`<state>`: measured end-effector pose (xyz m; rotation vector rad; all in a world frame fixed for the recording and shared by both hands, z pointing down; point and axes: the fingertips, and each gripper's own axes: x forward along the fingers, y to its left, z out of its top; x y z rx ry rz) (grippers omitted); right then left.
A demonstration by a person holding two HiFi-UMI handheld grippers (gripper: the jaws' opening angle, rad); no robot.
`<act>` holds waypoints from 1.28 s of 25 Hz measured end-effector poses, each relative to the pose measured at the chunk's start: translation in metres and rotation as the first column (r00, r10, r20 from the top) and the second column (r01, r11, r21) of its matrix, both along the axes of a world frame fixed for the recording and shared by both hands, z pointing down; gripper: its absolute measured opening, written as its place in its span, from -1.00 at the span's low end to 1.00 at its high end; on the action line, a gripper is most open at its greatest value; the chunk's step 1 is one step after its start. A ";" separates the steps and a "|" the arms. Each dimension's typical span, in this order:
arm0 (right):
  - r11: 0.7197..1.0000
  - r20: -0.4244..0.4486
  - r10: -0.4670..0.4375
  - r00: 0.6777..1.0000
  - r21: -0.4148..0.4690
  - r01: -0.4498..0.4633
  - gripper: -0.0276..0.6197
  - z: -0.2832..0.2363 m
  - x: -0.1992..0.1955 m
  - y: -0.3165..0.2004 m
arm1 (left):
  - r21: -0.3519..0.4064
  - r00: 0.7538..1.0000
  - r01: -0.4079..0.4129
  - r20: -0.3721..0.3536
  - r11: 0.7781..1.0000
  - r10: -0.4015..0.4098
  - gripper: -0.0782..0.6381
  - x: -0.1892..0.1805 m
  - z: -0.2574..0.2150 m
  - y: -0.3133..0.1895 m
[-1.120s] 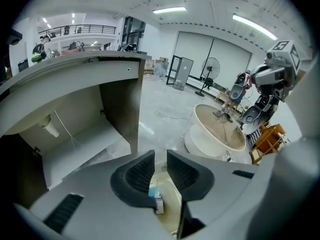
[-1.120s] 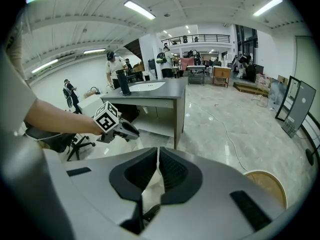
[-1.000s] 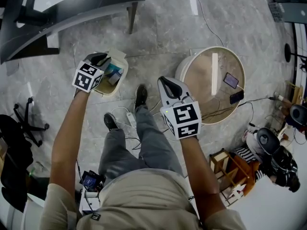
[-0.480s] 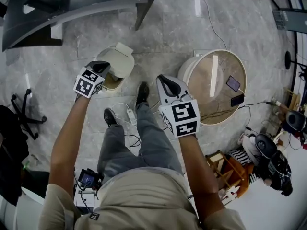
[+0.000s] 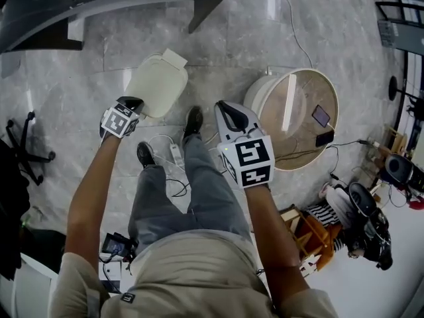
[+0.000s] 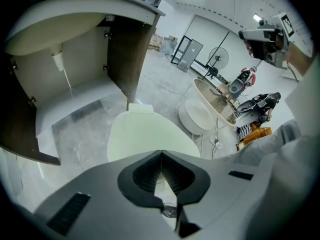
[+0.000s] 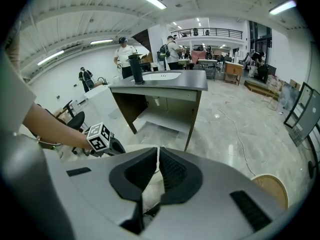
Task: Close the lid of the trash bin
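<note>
The trash bin (image 5: pixel 147 105) stands on the grey marble floor (image 5: pixel 218 45) in the upper left of centre of the head view. Its cream lid (image 5: pixel 156 83) lies down flat over it, with the hinge tab at the far end.

The left gripper (image 5: pixel 132 103) sits at the near left edge of the lid; contact cannot be confirmed. In the left gripper view its jaws (image 6: pixel 161 155) are closed tip to tip with nothing held, and the lid (image 6: pixel 148 135) fills the ground just ahead of them.

The right gripper (image 5: pixel 228 110) is held at frame centre, to the right of the bin and well apart from it. Its jaws (image 7: pixel 158 152) are drawn to a narrow slit, also empty.

A dark-topped desk (image 7: pixel 165 81) stands beyond the bin. A round table (image 5: pixel 264 93) occupies the right of the head view, with two phones (image 5: pixel 320 114) lying on its top.
</note>
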<state>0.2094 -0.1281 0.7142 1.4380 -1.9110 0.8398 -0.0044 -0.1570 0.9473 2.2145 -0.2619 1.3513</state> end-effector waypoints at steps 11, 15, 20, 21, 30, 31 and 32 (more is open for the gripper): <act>0.997 0.004 -0.046 0.999 -0.056 0.046 -0.83 0.043 -0.017 0.011 | -0.069 0.996 0.043 0.084 0.997 -0.037 -0.73 -0.030 0.070 0.021; 0.996 -0.003 -0.050 0.999 -0.076 0.049 -0.83 0.058 -0.014 0.016 | -0.075 0.993 0.054 0.104 0.996 -0.046 -0.73 -0.034 0.090 0.024; 0.994 -0.006 -0.050 0.999 -0.101 0.049 -0.83 0.067 -0.004 0.024 | -0.081 0.990 0.063 0.132 0.995 -0.052 -0.73 -0.035 0.104 0.027; 0.993 -0.006 -0.049 0.999 -0.105 0.049 -0.83 0.070 -0.003 0.025 | -0.082 0.989 0.064 0.138 0.995 -0.052 -0.73 -0.035 0.106 0.027; 0.992 0.005 -0.046 0.999 -0.117 0.046 -0.83 0.086 0.001 0.034 | -0.065 0.986 0.080 0.155 0.995 -0.069 -0.74 -0.038 0.123 0.028; 0.992 0.007 -0.046 0.999 -0.116 0.046 -0.83 0.086 0.001 0.035 | -0.061 0.985 0.084 0.157 0.995 -0.074 -0.74 -0.039 0.122 0.027; 0.992 0.008 -0.047 0.999 -0.115 0.048 -0.83 0.084 0.001 0.035 | -0.059 0.985 0.087 0.157 0.994 -0.077 -0.74 -0.038 0.121 0.028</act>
